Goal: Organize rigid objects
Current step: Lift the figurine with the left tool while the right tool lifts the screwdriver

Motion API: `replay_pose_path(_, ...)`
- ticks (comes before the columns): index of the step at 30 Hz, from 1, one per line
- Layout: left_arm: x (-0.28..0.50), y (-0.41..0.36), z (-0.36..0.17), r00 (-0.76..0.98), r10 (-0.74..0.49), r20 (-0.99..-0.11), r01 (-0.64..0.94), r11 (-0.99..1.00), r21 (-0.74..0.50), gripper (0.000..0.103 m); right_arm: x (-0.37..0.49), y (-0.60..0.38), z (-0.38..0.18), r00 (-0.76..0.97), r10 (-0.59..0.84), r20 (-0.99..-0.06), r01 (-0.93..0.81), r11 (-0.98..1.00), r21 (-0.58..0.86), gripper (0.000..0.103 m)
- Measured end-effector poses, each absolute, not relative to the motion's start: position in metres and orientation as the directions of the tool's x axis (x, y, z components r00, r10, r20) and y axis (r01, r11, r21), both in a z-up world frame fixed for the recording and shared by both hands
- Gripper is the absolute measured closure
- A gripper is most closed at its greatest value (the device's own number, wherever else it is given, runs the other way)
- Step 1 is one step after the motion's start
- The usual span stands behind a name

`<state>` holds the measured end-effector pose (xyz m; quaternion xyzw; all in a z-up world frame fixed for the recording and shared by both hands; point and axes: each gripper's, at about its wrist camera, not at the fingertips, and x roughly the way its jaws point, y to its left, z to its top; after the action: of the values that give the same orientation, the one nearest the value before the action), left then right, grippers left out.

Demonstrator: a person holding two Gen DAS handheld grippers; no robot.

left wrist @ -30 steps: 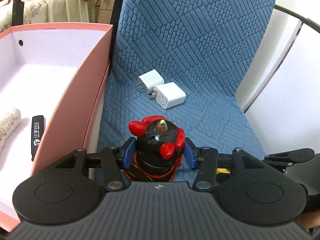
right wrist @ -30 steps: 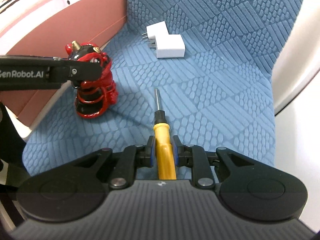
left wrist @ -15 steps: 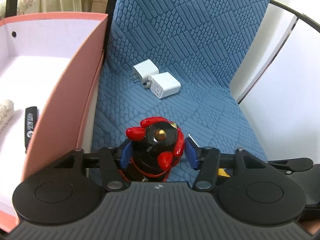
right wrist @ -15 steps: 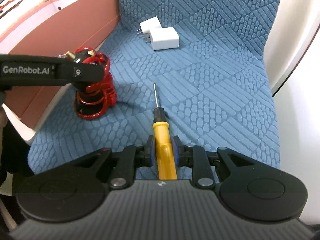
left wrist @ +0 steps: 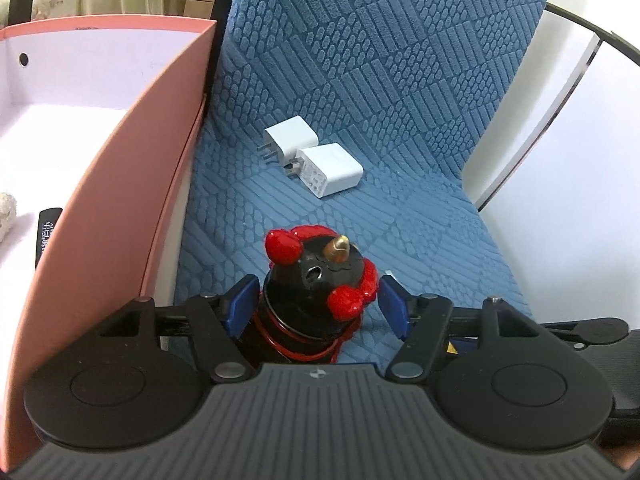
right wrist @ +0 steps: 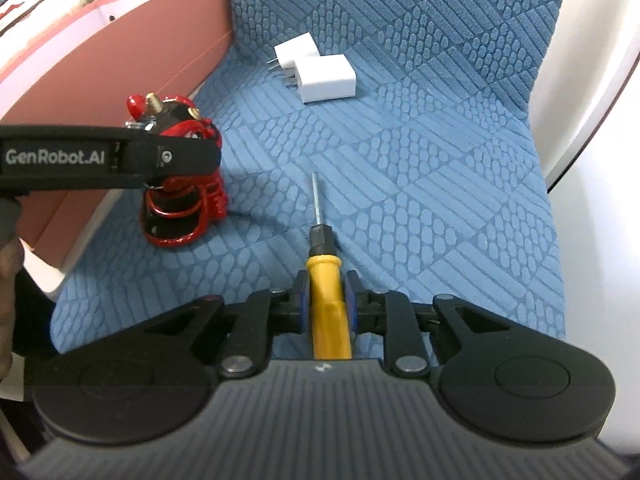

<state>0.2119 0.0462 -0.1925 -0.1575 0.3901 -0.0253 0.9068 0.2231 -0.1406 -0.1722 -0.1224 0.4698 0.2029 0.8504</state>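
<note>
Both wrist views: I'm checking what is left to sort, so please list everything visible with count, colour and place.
Figurine: 1, black and red, upright on the cushion beside the box.
Screwdriver: 1, yellow handle, between the right pads.
Chargers: 2, white, side by side further back on the cushion.
Box: 1, pink, left of the cushion.
Black stick: 1, inside the box.
Fluffy item: 1, cream, inside the box, mostly cut off.
Cushion: 1, blue, textured.
Left gripper: 1, black, jaws just opened around the figurine, right pad clear.
Right gripper: 1, black, clamping the screwdriver.
</note>
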Motion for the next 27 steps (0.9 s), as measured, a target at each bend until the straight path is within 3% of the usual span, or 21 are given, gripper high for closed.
replay_pose_path(8, 0.214, 0.048, -0.196, 0.695, -0.163, -0.701, -0.088, 0.947, -0.308, 0.04, 0.223, -0.138, -0.171, 0.479, 0.202, -0.854, -0.432, 0.901, -0.029, 0.082)
replay_pose_path(27, 0.207, 0.049, -0.166, 0.719, -0.178, -0.672, -0.067, 0.944, -0.322, 0.041, 0.222, -0.14, -0.159, 0.488, 0.208, -0.848, -0.361, 0.932, 0.021, 0.082)
